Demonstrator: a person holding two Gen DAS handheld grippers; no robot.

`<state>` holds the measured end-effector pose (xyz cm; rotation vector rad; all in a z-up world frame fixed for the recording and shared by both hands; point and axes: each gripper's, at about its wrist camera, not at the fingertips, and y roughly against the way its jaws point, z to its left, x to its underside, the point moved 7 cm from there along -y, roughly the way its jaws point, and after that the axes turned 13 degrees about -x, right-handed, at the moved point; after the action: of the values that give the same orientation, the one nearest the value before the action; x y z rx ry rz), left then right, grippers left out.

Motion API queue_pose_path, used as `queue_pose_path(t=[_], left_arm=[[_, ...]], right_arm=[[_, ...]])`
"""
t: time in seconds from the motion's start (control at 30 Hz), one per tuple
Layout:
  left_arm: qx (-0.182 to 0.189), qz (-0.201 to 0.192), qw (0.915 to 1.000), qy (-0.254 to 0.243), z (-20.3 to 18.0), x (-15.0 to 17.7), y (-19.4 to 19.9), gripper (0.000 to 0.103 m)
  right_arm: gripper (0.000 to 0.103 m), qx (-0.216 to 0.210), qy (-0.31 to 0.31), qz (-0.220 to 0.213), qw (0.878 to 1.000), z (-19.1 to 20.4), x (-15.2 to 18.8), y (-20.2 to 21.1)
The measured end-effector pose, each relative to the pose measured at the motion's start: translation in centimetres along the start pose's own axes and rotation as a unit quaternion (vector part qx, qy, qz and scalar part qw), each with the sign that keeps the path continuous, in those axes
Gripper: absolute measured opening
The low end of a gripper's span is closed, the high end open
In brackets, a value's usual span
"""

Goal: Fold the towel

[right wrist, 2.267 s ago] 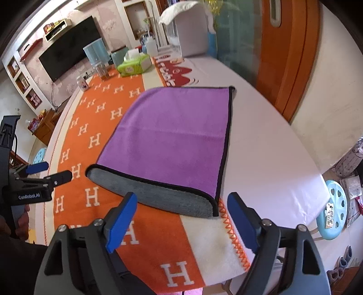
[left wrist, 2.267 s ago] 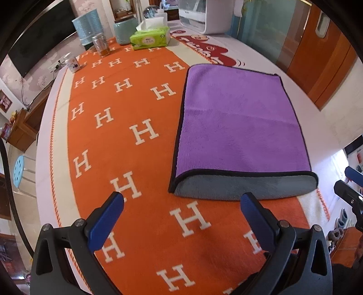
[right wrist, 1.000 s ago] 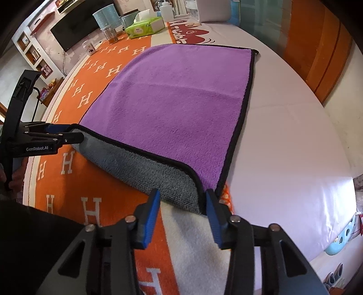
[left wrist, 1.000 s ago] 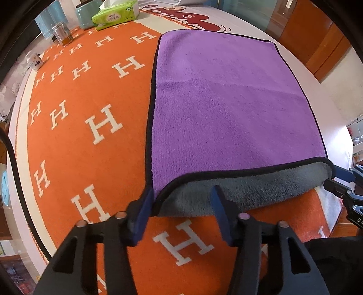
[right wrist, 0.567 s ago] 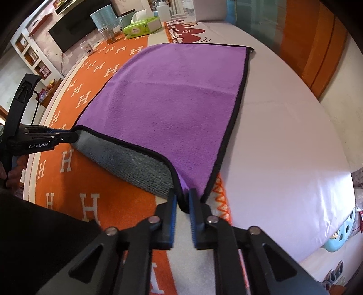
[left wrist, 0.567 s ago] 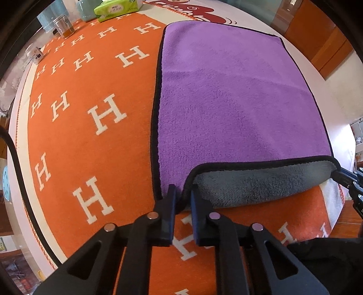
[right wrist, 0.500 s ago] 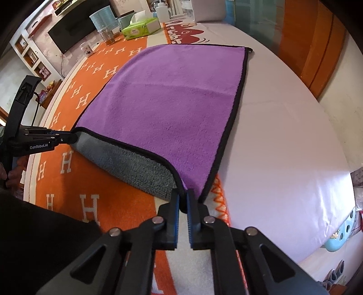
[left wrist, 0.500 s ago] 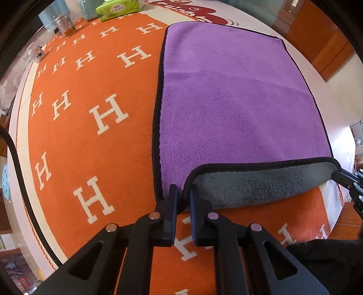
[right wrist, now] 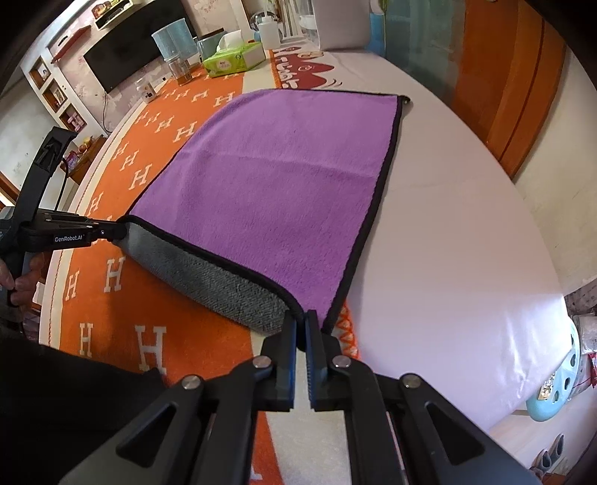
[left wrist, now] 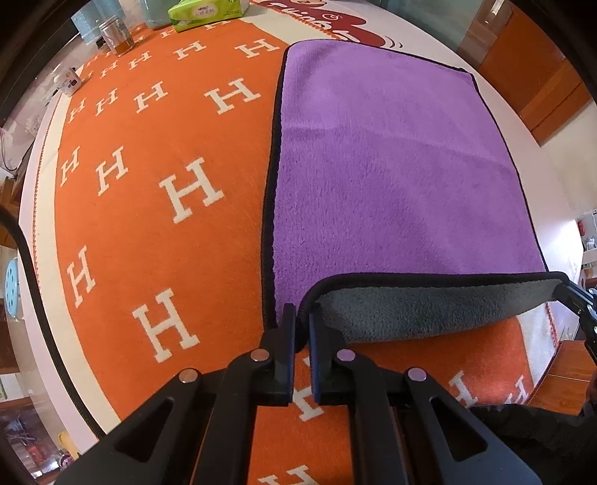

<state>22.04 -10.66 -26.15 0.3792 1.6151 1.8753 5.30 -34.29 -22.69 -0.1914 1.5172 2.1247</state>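
Both grippers, left (left wrist: 302,328) and right (right wrist: 301,330), are clamping the towel's (left wrist: 391,168) near corners. Lifting evenly and carrying both corners straight to the far edge should be keeping the fold square.

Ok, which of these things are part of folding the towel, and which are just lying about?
In the job:
- purple towel
- left gripper, shut on its near left corner
- right gripper, shut on its near right corner

Lying about:
- green tissue pack
- glass jar
- blue stool
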Motion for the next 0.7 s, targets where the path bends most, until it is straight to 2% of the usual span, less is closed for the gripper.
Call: queue_pose_path(t=[0.27, 0.43, 0.7], left_arm=[[-0.004, -0.013, 0.9999, -0.007, 0.2, -1.6, 2.5, 0.004], [-0.006, -0.045, 0.999, -0.001, 0.8, -3.8, 5.1, 0.004], [-0.011, -0.109, 0.9939, 0.011, 1.0, -9.1, 9.0, 0.004]], right_arm=[[0.004, 0.003, 0.022, -0.023, 0.999, 0.6, -2.2, 2.1], [0.004, 0.006, 0.033, -0.045, 0.998, 0.5, -4.2, 3.6], [0.004, 0.019, 0.05, -0.092, 0.994, -0.5, -9.3, 5.7]])
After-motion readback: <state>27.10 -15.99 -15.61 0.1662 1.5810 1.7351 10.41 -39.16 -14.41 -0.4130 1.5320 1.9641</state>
